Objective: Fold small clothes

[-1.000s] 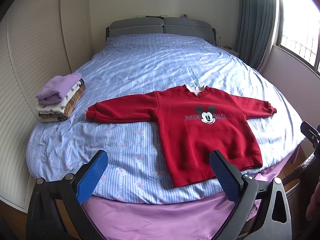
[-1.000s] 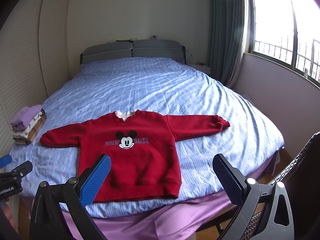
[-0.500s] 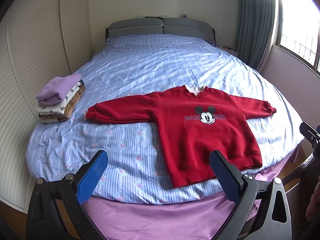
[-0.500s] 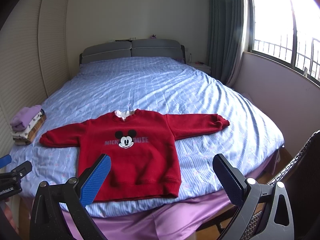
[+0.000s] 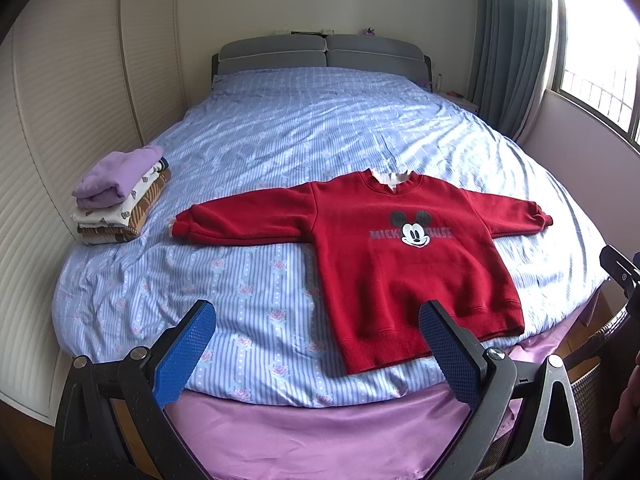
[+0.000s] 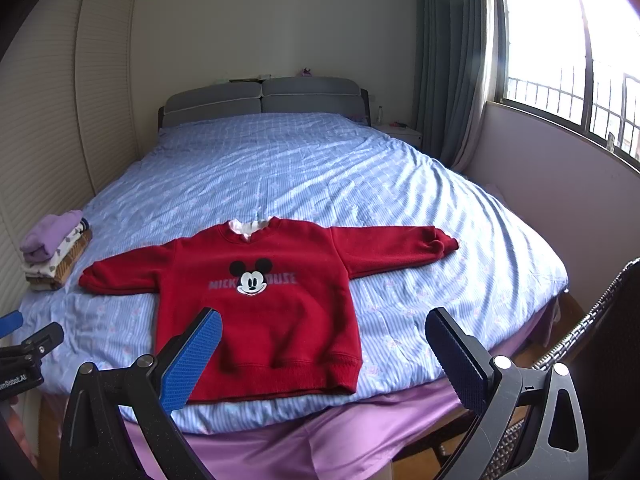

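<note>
Left wrist view takes in the bed (image 5: 320,128) with its blue striped floral sheet, where a red Mickey Mouse sweatshirt (image 5: 384,248) lies flat near the foot edge, front up, sleeves spread, and a stack of folded clothes (image 5: 120,196) sits well apart at the left edge. Both the left gripper (image 5: 316,350) and right gripper (image 6: 324,356) hover short of the bed, fingers spread wide around nothing.

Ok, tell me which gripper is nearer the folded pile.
Left. The left gripper hovers off the bed's foot on the folded pile's side; the right gripper sits farther right, beyond the red sweatshirt.
</note>
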A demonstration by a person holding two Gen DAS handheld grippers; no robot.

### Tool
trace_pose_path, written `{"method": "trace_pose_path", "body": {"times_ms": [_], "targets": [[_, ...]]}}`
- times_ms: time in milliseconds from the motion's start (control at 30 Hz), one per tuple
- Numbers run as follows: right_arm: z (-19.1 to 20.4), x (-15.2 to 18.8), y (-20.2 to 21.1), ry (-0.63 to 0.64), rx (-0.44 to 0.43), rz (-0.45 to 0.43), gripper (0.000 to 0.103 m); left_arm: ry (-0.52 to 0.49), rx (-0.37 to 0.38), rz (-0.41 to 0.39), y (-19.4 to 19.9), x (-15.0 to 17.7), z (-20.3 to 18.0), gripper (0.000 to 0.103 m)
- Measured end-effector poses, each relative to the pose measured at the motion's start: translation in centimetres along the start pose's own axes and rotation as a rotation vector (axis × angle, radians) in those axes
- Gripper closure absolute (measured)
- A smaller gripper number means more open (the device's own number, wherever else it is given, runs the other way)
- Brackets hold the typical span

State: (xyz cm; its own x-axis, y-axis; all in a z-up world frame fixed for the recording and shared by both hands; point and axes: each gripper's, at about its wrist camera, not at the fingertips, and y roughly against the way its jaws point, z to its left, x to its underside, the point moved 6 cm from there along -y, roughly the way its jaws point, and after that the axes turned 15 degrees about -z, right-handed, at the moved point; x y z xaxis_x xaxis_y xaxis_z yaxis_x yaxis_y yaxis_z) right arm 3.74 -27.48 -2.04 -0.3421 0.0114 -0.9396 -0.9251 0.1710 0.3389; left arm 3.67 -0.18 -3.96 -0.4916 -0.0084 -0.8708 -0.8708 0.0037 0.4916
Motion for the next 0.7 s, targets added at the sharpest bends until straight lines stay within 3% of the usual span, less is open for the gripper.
{"method": "trace_pose_path", "body": {"times_ms": [700], "targets": [[-0.09,-0.04,0.05,-0.004,-0.002,0.001,0.0,-0.001,0.0,-0.001,0.04,0.03,-0.04,0.0]]}}
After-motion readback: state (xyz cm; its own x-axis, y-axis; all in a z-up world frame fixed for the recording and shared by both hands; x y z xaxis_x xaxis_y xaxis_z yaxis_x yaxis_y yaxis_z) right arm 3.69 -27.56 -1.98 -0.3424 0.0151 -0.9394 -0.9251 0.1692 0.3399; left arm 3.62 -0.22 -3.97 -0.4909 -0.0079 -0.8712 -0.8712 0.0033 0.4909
